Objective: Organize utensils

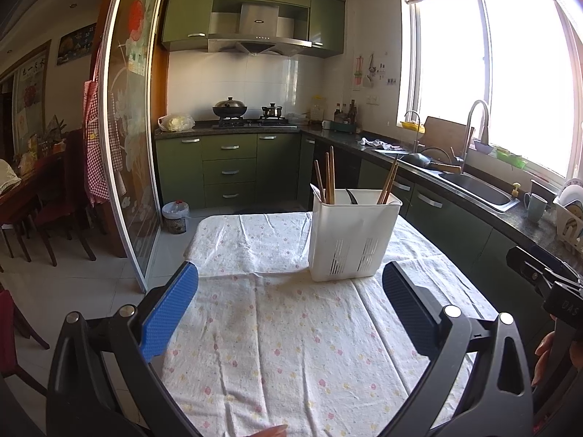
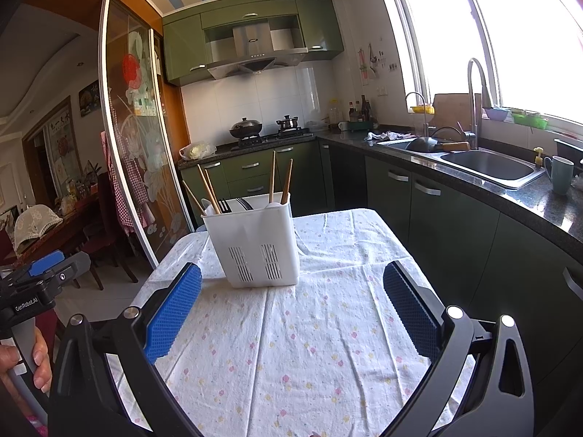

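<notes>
A white slotted utensil holder (image 1: 351, 235) (image 2: 253, 242) stands upright on a small table covered by a flowered cloth (image 1: 291, 327) (image 2: 309, 327). Wooden chopsticks (image 1: 329, 176) (image 2: 209, 189) and dark forks (image 2: 240, 204) stick up out of it. My left gripper (image 1: 291, 291) is open, hovering over the cloth a little short of the holder, nothing between its blue pads. My right gripper (image 2: 291, 291) is also open and empty, with the holder ahead and slightly left. The other gripper's body shows at the right edge (image 1: 546, 284) and left edge (image 2: 40, 284), held by a hand (image 2: 36, 364).
A dark counter with a steel sink (image 2: 488, 167) and tall tap (image 2: 475, 102) runs along the right under a bright window. A mug (image 2: 559, 174) sits by the sink. Green cabinets and a stove with pots (image 1: 229, 109) lie ahead. A glass sliding door (image 1: 135, 145) stands left.
</notes>
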